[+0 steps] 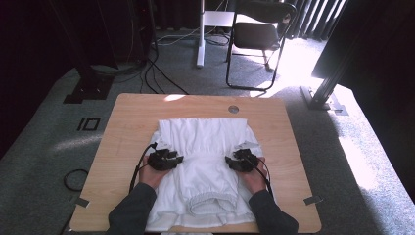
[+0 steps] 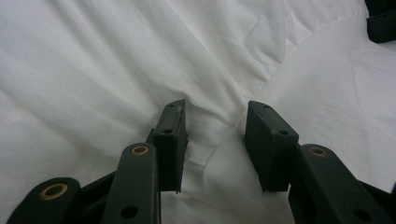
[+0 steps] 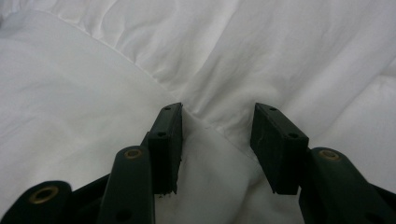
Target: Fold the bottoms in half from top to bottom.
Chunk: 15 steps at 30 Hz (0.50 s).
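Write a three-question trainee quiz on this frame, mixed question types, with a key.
1. True or false: the white cloth garment lies on the light wooden table.
2. Which gripper works the garment's left side in the high view? A: left gripper. B: right gripper.
3. In each gripper view, what lies between the black fingers?

Key
1. True; it is spread flat, with its gathered elastic band toward the person.
2. A.
3. White fabric: a fold edge runs through the gap in both views, with the fingers standing apart and not pressed together on it.
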Tool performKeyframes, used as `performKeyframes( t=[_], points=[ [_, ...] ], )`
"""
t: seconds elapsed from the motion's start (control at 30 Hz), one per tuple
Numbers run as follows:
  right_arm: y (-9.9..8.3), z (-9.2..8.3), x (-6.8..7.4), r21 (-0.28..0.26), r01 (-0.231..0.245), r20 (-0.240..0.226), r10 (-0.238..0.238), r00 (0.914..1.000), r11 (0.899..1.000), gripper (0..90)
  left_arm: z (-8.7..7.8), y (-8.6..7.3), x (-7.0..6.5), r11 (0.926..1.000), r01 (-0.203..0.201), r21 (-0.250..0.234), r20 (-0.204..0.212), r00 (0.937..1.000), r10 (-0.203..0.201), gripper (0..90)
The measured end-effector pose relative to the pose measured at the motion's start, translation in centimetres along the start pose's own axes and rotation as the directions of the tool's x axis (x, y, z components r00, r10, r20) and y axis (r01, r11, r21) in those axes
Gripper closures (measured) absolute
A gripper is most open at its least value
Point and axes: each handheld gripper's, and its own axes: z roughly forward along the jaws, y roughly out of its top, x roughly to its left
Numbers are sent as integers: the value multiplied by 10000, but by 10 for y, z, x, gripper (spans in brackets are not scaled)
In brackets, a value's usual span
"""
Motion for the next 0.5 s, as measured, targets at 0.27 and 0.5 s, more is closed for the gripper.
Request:
performKeyframes(
  t=[0.27,0.5],
  points=[
    [-18,-17,10,-49,-106,-74,106,9999,9999,535,-20,14,5,9992,183,-357,-175,9997,-189,526],
    [-14,-16,10,211,-283,-82,285,9996,9994,527,-7,57,72,9843,1594,-761,-2109,9622,-1721,338]
  ],
)
